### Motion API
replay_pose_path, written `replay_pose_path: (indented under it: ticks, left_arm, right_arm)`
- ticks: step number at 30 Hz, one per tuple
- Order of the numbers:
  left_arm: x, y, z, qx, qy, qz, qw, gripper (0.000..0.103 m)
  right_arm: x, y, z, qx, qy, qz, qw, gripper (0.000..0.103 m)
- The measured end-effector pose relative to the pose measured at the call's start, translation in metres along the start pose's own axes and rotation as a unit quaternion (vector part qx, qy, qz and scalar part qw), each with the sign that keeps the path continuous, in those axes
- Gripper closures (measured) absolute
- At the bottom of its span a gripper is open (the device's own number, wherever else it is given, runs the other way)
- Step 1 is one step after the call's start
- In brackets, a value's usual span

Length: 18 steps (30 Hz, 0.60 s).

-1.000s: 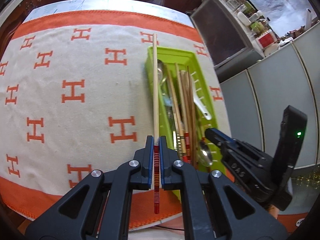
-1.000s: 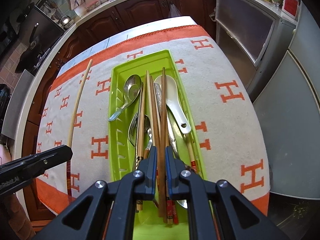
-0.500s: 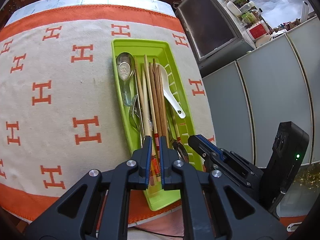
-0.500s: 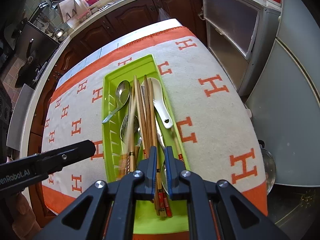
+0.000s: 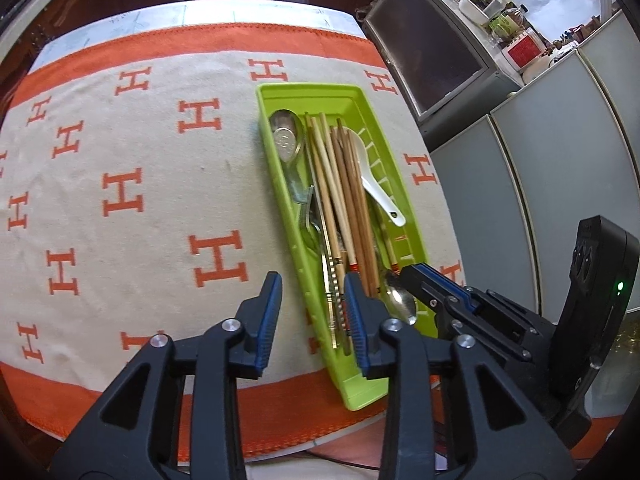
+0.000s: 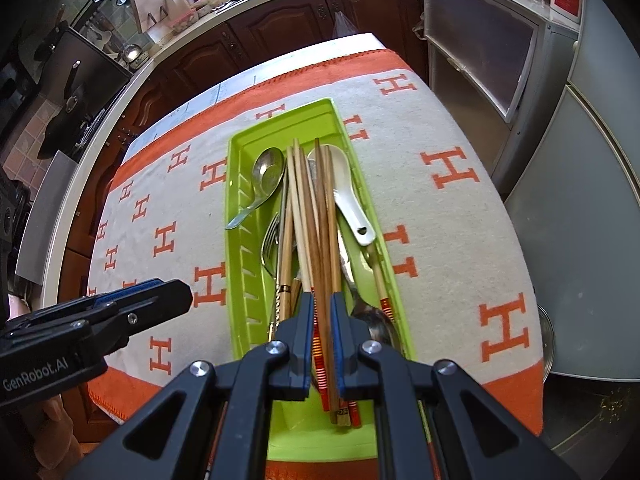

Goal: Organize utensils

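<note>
The left gripper stands wide, holding nothing, over the near end of the green tray. The right gripper is narrow — whether it pinches the chopsticks between its fingers, I cannot tell. Chopsticks, metal spoon and white spoon lie in the tray on the orange-lettered cloth.

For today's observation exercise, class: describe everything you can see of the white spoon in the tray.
The white spoon looks like glazed ceramic, a soup spoon with a deep oval bowl and a short handle with a small hole near its end. It lies bowl-up along the right side of the green tray, bowl toward the far end. Wooden chopsticks lie against and partly over its left edge.
</note>
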<state>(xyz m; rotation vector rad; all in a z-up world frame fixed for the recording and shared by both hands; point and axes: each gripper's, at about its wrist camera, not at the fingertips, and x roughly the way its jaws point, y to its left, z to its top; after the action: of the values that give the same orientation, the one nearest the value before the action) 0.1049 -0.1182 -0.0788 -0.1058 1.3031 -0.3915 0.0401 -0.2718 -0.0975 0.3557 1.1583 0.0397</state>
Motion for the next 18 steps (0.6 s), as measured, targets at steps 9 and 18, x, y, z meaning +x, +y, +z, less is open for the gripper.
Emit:
replay_pose_path:
  ticks: [9,18]
  left_arm:
    - [-0.012,0.022,-0.019,0.022,-0.018,0.052,0.9983,0.07]
    - [-0.033,0.041,-0.042,0.045,-0.055,0.115,0.9908,0.061]
  right_arm:
    - [-0.001,0.015,-0.006,-0.019,0.004,0.0,1.0,0.095]
    - [-0.003,0.034,-0.019,-0.027,0.01,0.007,1.0,0.092]
